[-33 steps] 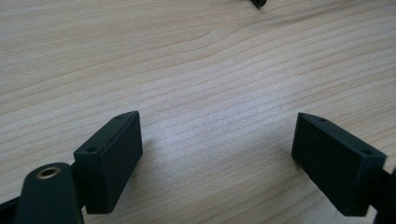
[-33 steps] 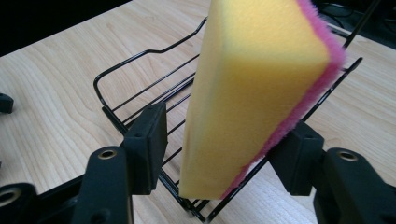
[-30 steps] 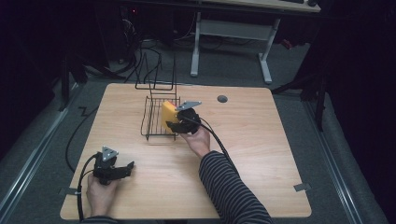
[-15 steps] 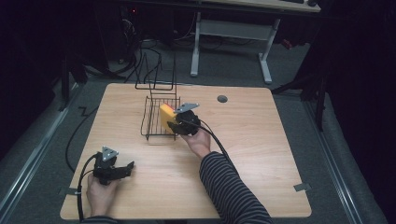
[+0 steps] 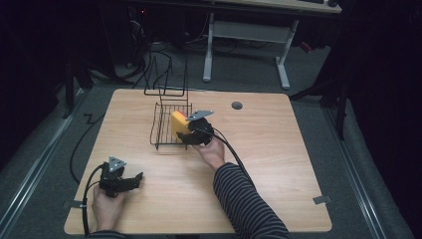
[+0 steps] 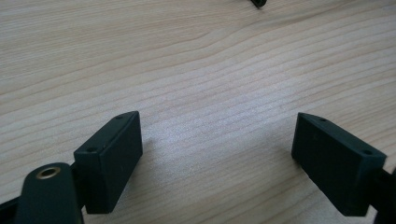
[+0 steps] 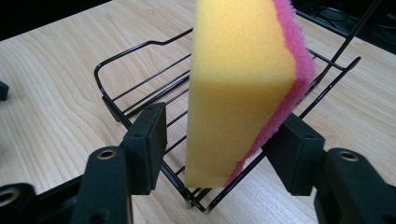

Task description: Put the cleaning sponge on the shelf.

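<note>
Yellow foam with a pink scouring layer on one face: the sponge (image 7: 243, 88) stands on edge between the jaws of the right gripper (image 7: 224, 140). The right jaw touches the pink side low down; the left jaw stands a little off the yellow face, so the jaws look spread or only loosely closing, and I cannot tell whether the sponge is truly pinched. Its lower end sits at the near rim of the black wire rack (image 7: 140, 84), seemingly resting on the wires.

Handling, as a judgement: light, soft, compressible foam; it will deform under the jaws rather than slip, and the scouring face gives good friction. Nothing fragile. Best taken across the two broad faces, yellow against one jaw and pink against the other, about mid-height so it does not bend over.

Rack wires are thin and stiff, with gaps a corner of the foam could catch in; the raised back frame in the high view limits travel on the far side. The rack looks light enough to shift if nudged.

Left gripper (image 5: 118, 180) rests near the front-left corner of the wooden surface (image 5: 278, 164), jaws wide apart with bare wood between them, well apart from the rack. Open surface lies to the right and in front of the rack; edges are well clear of the work.
</note>
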### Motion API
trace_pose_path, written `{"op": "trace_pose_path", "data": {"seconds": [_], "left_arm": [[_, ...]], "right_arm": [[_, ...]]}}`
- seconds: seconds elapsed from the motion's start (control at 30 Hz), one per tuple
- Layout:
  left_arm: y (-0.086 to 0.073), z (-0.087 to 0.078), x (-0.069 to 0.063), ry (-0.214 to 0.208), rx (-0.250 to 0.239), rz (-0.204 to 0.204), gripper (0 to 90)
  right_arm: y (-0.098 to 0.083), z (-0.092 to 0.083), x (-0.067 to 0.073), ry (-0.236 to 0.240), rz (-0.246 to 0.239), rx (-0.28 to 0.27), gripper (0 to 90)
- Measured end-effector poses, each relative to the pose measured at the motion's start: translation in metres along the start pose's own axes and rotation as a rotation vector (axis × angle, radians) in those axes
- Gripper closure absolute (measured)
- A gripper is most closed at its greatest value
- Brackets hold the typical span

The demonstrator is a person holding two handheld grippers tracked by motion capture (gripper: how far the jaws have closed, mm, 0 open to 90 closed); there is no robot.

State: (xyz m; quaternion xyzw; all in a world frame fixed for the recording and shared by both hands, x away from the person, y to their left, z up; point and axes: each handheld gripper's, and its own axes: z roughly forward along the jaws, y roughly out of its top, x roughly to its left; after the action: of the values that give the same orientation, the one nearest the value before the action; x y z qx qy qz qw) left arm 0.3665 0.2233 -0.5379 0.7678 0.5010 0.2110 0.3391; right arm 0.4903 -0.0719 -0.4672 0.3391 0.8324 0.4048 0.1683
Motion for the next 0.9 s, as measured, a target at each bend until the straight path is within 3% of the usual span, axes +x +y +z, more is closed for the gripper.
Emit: {"op": "trace_pose_path", "data": {"seconds": [0.47,0.7,0.9], "left_arm": [[0.000,0.000,0.000,0.001,0.000,0.000,16.9],[0.000,0.000,0.000,0.001,0.000,-0.001,16.9],[0.000,0.000,0.000,0.001,0.000,-0.001,16.9]], "right_arm": [[0.000,-0.014,-0.002,0.021,0.034,-0.012,23.6],[-0.008,-0.038,-0.009,0.020,0.039,-0.053,20.2],[-0.019,-0.066,-0.012,0.001,0.041,-0.095,24.3]]}}
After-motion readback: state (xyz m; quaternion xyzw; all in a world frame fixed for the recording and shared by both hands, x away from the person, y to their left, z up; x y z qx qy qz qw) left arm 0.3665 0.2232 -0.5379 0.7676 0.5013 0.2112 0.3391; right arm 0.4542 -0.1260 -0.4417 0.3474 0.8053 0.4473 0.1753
